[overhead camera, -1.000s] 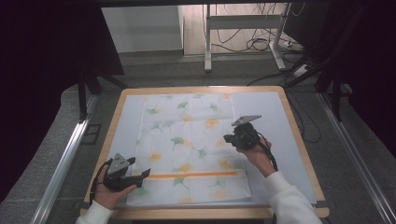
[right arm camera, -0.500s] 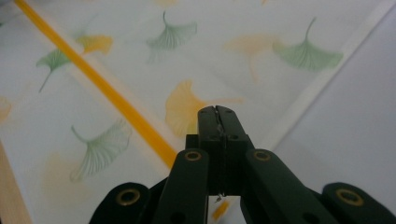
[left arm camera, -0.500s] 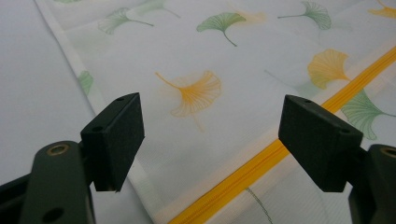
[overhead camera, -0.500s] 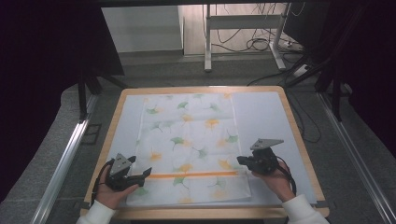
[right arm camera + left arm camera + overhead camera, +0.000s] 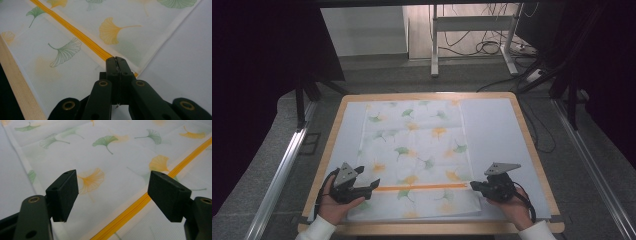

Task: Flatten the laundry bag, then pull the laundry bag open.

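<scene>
A light wooden-rimmed table (image 5: 532, 150) with a pale sheet on top stands on a grey carpeted floor (image 5: 277, 125). Beyond the left hand-held gripper (image 5: 373, 184), a silver metal rail (image 5: 282, 172) runs along the floor; a matching one (image 5: 592, 170) runs past the right hand-held gripper (image 5: 473, 185). Far ahead of both, a white metal stand (image 5: 472, 37) rises over tangled black cables (image 5: 489, 47), flanked by dark curtains (image 5: 257, 60).

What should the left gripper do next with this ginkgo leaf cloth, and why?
Probably lower the left gripper and close it on the cloth near the orange stripe. Its jaws stand wide apart above the fabric, holding nothing, while the right gripper has its jaws pressed together at the stripe's other end, seemingly at the cloth's edge. Gripping both ends would allow a fold.
</scene>
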